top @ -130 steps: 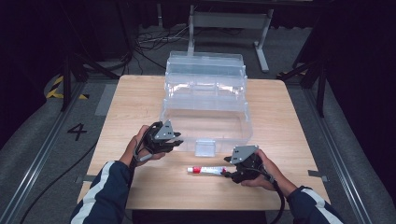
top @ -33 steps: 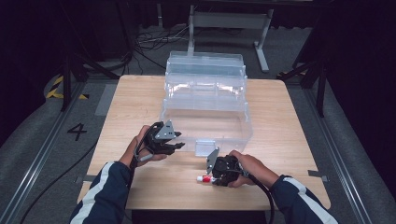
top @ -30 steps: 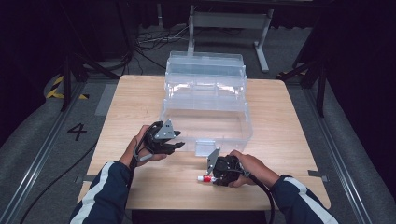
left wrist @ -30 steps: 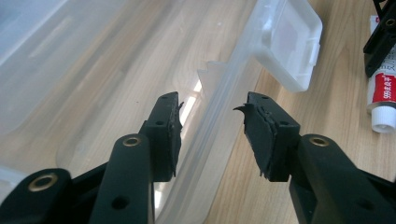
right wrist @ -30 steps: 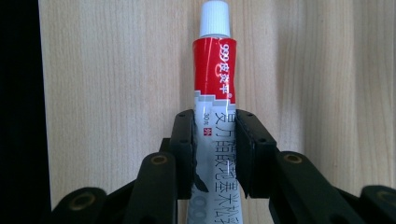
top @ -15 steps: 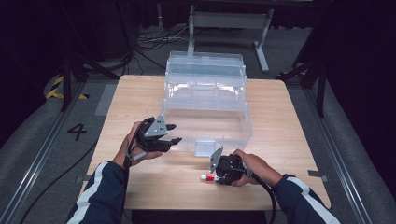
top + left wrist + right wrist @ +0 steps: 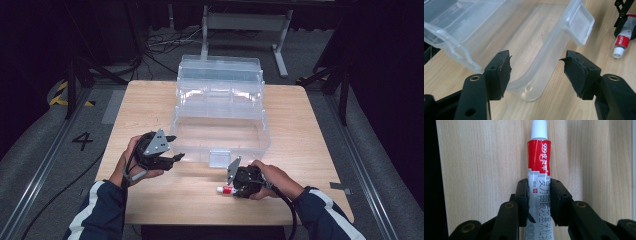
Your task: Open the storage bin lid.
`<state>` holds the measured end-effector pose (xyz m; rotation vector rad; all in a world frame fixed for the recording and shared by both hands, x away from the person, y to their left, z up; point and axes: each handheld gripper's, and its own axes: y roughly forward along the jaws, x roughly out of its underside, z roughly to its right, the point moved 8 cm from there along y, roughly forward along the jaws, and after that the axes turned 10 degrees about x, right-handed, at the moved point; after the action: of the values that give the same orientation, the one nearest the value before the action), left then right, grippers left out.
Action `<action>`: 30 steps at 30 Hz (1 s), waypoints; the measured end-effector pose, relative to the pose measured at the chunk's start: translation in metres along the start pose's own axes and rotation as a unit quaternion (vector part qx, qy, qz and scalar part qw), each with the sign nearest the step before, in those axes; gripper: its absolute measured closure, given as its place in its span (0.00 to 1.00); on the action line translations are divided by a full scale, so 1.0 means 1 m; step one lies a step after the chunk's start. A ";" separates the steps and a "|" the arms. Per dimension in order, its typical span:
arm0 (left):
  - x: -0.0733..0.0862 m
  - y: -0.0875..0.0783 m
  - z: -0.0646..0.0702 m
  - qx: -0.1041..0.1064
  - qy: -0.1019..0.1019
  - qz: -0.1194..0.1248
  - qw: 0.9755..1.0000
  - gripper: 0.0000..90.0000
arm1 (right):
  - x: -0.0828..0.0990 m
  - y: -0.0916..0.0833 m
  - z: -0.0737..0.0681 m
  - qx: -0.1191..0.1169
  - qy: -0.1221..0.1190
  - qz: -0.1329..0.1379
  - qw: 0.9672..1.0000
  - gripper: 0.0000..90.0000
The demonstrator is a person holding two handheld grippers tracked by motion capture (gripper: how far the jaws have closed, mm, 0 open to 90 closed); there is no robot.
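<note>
Nearest the person, at the front of the bench (image 7: 165,200): the right hand-held gripper (image 7: 239,184), held low over the wood. Its jaws are closed on a tube of ointment (image 7: 539,182), red and white with a white cap; in the right gripper view the pads press the tube's sides partway down its body, the cap end pointing away from the gripper. In the high view the cap end pokes out to the left of this gripper, tube lying along the bench surface.

Left of it and slightly farther off: the left hand-held gripper (image 7: 170,152), above the bench, just beside the front left corner of the clear plastic box (image 7: 220,120). Its jaws have just been opening; they stand well apart with nothing gripped. In the left gripper view the box's rounded corner shows between and beyond the pads, which do not press on it.

Farther: the box sits mid-bench, lid open, its front latch (image 7: 219,157) facing the person. The tube is near that latch, outside the box.
</note>
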<state>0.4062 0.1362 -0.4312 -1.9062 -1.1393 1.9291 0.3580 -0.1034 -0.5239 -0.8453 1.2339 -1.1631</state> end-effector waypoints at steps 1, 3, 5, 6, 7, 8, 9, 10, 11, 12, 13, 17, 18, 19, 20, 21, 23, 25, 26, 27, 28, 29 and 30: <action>0.003 -0.003 0.001 -0.002 -0.001 -0.002 1.000 0.42 | 0.000 0.000 -0.001 0.002 0.002 -0.003 1.000 0.79; 0.011 -0.010 0.004 -0.005 -0.005 -0.005 1.000 0.40 | 0.000 0.000 -0.001 0.004 -0.001 -0.006 1.000 0.78; 0.027 -0.013 0.006 -0.005 -0.010 -0.017 1.000 0.39 | 0.000 0.000 -0.001 0.005 -0.002 -0.006 1.000 0.78; 0.027 -0.013 0.006 -0.005 -0.010 -0.017 1.000 0.39 | -0.001 0.000 -0.001 0.006 0.001 -0.006 1.000 0.78; 0.033 -0.014 0.007 -0.007 -0.013 -0.019 1.000 0.38 | 0.000 0.000 -0.001 0.005 0.000 -0.008 1.000 0.78; 0.046 -0.015 0.007 -0.003 -0.026 -0.019 0.999 0.38 | -0.001 0.000 -0.001 0.005 0.000 -0.009 1.000 0.78; 0.054 -0.014 0.007 -0.004 -0.034 -0.023 0.999 0.37 | -0.001 0.000 -0.001 0.008 -0.001 -0.009 1.000 0.78; 0.062 -0.013 0.007 -0.004 -0.043 -0.030 0.999 0.36 | -0.001 0.000 -0.001 0.007 -0.001 -0.010 1.000 0.78; 0.071 -0.012 0.007 -0.002 -0.051 -0.040 0.998 0.36 | -0.001 0.000 -0.001 0.008 -0.002 -0.011 1.000 0.78; 0.079 -0.010 0.008 -0.001 -0.057 -0.049 0.997 0.36 | -0.001 0.000 -0.002 0.007 -0.001 -0.009 1.000 0.78; 0.079 -0.010 0.008 -0.001 -0.057 -0.049 0.997 0.35 | -0.001 0.000 -0.001 0.008 -0.002 -0.010 1.000 0.78; 0.104 -0.006 0.007 -0.010 -0.071 -0.086 0.994 0.31 | -0.001 0.000 -0.001 0.006 0.000 -0.009 1.000 0.78; 0.110 -0.005 0.008 -0.008 -0.080 -0.090 0.993 0.31 | -0.001 0.000 -0.001 0.006 0.000 -0.009 1.000 0.78; 0.114 -0.004 0.009 -0.004 -0.087 -0.090 0.992 0.31 | -0.001 0.000 -0.001 0.005 -0.001 -0.009 1.000 0.78; 0.123 -0.003 0.010 -0.004 -0.095 -0.100 0.990 0.29 | -0.001 0.000 0.000 0.004 0.000 -0.008 1.000 0.79; 0.123 -0.003 0.010 -0.004 -0.095 -0.100 0.990 0.29 | -0.001 0.000 0.000 0.004 0.000 -0.008 1.000 0.79; 0.129 -0.003 0.011 -0.002 -0.101 -0.102 0.990 0.28 | 0.000 0.000 0.000 0.004 0.000 -0.007 1.000 0.79; 0.135 -0.001 0.012 -0.006 -0.113 -0.107 0.988 0.27 | 0.000 0.000 -0.001 0.002 -0.003 -0.008 1.000 0.79; 0.136 0.000 0.013 0.001 -0.117 -0.101 0.988 0.27 | 0.000 0.000 -0.001 0.002 -0.005 -0.008 1.000 0.79; 0.137 0.000 0.014 0.007 -0.120 -0.095 0.988 0.27 | 0.000 -0.001 0.000 0.006 -0.008 -0.009 1.000 0.79; 0.137 0.001 0.014 0.011 -0.121 -0.091 0.988 0.27 | 0.001 -0.001 -0.001 0.007 -0.009 -0.009 1.000 0.79; 0.137 0.001 0.013 0.012 -0.125 -0.087 0.988 0.27 | 0.001 -0.001 -0.001 0.006 -0.007 -0.007 1.000 0.79; 0.138 0.002 0.012 0.014 -0.130 -0.084 0.988 0.26 | 0.001 -0.002 -0.001 0.005 -0.007 -0.007 1.000 0.79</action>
<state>0.3750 0.2167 -0.5394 -1.5206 -1.2883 2.1297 0.3568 -0.1043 -0.5229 -0.8548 1.2121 -1.1715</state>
